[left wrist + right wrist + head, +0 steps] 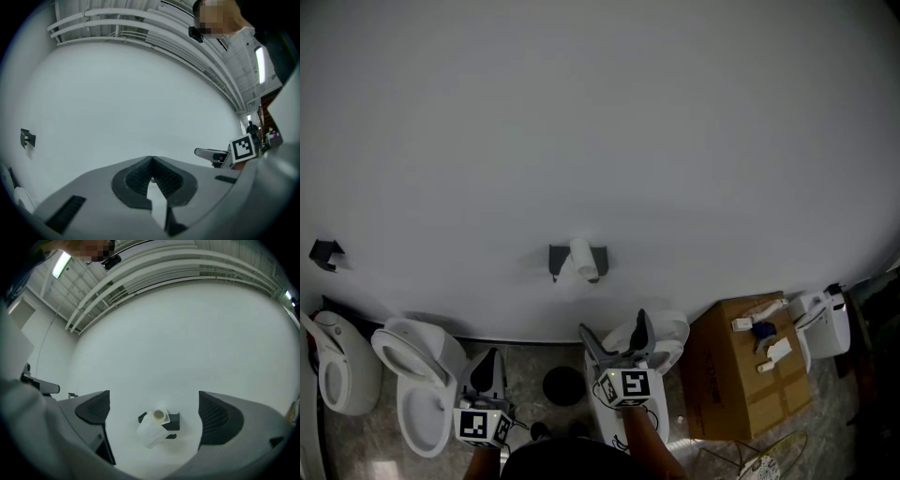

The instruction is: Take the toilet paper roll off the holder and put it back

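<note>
Big plain white wall (600, 141) is taking up nearly everything here. A far-left toilet (342, 370) and an open toilet (412, 384) are sitting on the pale speckled floor (530, 361), with a cardboard box (741, 384) standing off right. Up top, white pipes (187, 268) are running across and a strip light (61, 264) is glowing.

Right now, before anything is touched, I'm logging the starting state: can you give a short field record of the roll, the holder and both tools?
roll: toilet paper roll on the holder, loose sheet hanging
holder: dark, fixed to the white wall
left tool: jaws together, nothing between them
right tool: jaws apart, empty, aimed at the roll, well short of it
stage: roll not yet taken off
</note>
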A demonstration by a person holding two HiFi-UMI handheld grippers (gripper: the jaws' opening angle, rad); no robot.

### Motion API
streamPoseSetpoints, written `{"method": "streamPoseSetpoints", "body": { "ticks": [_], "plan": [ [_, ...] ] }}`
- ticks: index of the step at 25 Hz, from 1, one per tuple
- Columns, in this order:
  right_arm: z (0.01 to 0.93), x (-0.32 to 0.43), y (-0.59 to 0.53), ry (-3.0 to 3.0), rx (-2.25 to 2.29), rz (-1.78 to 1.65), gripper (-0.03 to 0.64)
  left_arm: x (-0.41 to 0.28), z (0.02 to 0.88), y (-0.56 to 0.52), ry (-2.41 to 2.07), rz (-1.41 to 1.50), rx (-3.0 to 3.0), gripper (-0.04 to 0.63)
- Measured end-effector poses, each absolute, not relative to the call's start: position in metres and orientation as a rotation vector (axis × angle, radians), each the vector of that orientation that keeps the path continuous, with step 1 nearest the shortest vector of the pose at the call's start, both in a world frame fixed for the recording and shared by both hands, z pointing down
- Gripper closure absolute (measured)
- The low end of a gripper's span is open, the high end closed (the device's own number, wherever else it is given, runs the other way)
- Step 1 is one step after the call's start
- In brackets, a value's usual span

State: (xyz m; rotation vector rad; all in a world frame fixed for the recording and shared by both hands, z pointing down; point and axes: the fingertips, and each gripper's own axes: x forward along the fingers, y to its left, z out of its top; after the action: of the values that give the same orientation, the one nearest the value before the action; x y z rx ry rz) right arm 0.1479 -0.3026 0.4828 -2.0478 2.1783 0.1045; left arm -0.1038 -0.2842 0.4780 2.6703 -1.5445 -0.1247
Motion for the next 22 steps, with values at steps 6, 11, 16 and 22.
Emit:
{"method": "streamPoseSetpoints", "body": {
  "ticks": [6, 11, 16, 22],
  "plan": [
    [0.497, 0.145, -0.328, 2.211, -2.062, 0.086, 0.046, -0.106, 0.480, -0.294, -1.546, -0.124, 2.661, 0.592],
    [0.504, 0.146, -0.346, 2.218, -2.068, 0.067, 0.046, -0.110, 0.494, -0.298, -1.540, -0.128, 2.679, 0.592],
    [0.511, 0.147, -0.366, 2.224, -2.080, 0.058, 0.047, -0.112, 0.482, -0.304, -1.573, -0.108, 2.650, 0.592],
    [0.514, 0.146, -0.385, 2.231, -2.086, 0.046, 0.046, -0.117, 0.496, -0.309, -1.572, -0.113, 2.657, 0.592]
  ]
}}
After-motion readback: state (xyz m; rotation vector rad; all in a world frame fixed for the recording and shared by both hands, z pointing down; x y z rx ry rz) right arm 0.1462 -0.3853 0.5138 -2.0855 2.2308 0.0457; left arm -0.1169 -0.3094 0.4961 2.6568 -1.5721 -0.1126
